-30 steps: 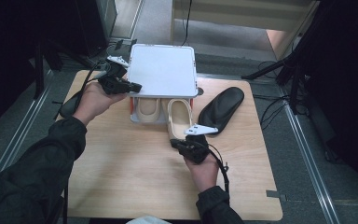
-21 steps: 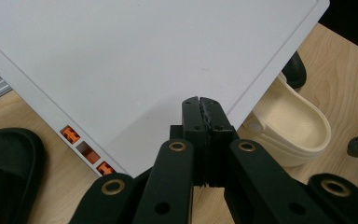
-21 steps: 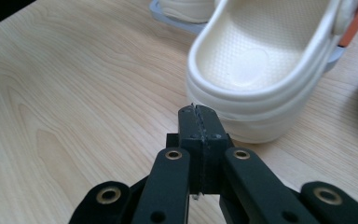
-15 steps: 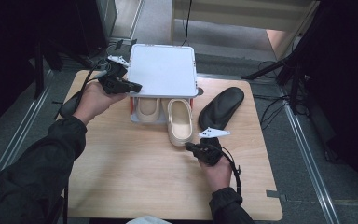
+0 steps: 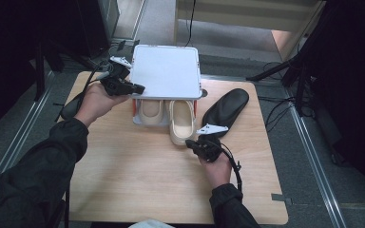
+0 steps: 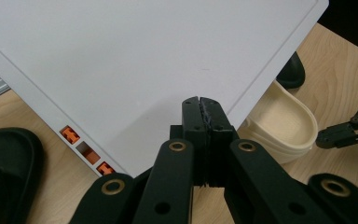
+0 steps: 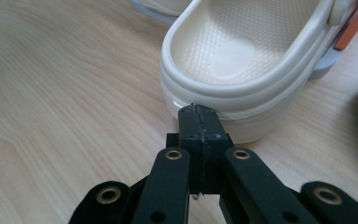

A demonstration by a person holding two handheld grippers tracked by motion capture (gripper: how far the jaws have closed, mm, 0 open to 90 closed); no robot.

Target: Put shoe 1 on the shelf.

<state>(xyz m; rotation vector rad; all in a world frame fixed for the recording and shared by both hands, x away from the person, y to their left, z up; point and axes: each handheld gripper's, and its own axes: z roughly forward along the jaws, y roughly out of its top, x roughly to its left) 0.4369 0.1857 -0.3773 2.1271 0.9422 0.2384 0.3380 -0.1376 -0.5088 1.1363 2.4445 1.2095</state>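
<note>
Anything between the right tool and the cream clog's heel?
Nothing: in the right gripper view the shut right tool sits right at the cream clog heel, bare table beside.

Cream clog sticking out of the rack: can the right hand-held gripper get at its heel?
Probably yes: the right hand-held gripper, jaws shut, sits at the cream clog heel with nothing between; it must open first.

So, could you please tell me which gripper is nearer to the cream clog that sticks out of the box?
Right. The right gripper, jaws shut, sits at the heel of the cream clog. The left gripper, also shut, rests at the white lid, farther off.
</note>
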